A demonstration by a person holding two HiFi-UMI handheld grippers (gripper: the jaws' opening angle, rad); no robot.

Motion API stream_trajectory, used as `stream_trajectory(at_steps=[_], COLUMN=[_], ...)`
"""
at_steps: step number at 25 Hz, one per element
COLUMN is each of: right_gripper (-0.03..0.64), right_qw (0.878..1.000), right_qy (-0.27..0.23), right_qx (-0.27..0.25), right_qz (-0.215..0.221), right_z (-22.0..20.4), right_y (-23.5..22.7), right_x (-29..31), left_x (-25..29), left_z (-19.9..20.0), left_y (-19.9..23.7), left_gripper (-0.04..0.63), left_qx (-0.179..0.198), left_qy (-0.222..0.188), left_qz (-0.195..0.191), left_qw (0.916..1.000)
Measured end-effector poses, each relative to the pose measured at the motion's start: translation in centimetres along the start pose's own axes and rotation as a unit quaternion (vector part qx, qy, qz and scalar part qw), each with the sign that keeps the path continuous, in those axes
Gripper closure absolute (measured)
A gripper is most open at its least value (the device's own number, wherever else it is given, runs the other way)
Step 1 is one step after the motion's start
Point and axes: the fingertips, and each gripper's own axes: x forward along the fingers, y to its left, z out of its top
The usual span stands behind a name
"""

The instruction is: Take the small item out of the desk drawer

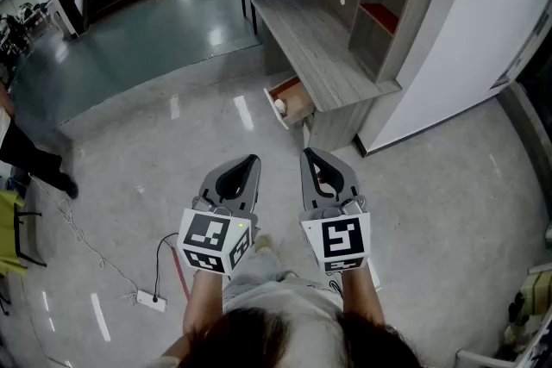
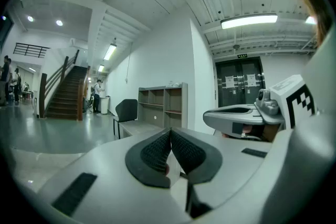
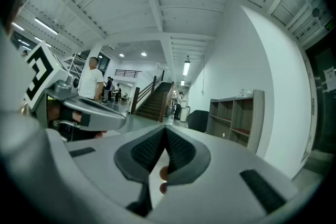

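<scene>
**While the drawer stands open, the item waits inside**

Since both tools hang well short of the desk, we judge the task barely begun. On our left, the left gripper (image 1: 248, 164) is held out over the bare floor. Its own view shows the jaws pressed together with nothing between them. Further right and well ahead of us, the drawer (image 1: 293, 102) is pulled out from under the desk (image 1: 319, 47), so the opening step looks done. At the drawer's front corner sits the small item (image 1: 279, 106) — from this far off it seems to be a pale, round thing, and we cannot say more. It is inside the drawer and nothing touches it. The right gripper (image 1: 312, 158) is beside its partner, and its view likewise shows the jaws closed tight and empty.

What is left, as we read it, is nearly everything: walking up to the desk, parting one pair of jaws, reaching into the drawer, closing on the item and lifting it out.

As for writing, we find little. Each marker cube (image 1: 216, 241) bears black-and-white square patterns, not words. In the left gripper view, papers are posted on the double door (image 2: 239, 86) and a small sign (image 2: 241, 55) hangs above it — both too small to read. No brand shows anywhere.
</scene>
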Motion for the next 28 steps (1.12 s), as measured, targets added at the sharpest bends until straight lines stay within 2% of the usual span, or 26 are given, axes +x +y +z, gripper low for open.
stream_trajectory(at_steps=[9, 19, 24, 28], right_gripper=[0.589, 0.59, 0.589, 0.589], right_qw=[1.0, 0.999, 0.998, 0.998], right_qy=[0.009, 0.007, 0.028, 0.035], right_qx=[-0.004, 0.007, -0.04, -0.039], right_qz=[-0.001, -0.042, -0.04, -0.036], right_z=[0.1, 1.1, 0.7, 0.4], right_y=[0.5, -0.2, 0.6, 0.5], right_x=[5.9, 11.6, 13.5, 14.6], left_x=[2.8, 5.0, 5.9, 6.8], left_z=[0.5, 0.8, 0.6, 0.4], left_y=[5.1, 9.8, 11.2, 12.2], left_gripper=[0.578, 0.578, 0.578, 0.58], left_qx=[-0.003, -0.007, -0.01, -0.015], left_qy=[-0.005, -0.003, 0.001, 0.005], left_qz=[-0.015, -0.044, -0.06, -0.068], left_qw=[0.9999, 0.999, 0.9981, 0.9976])
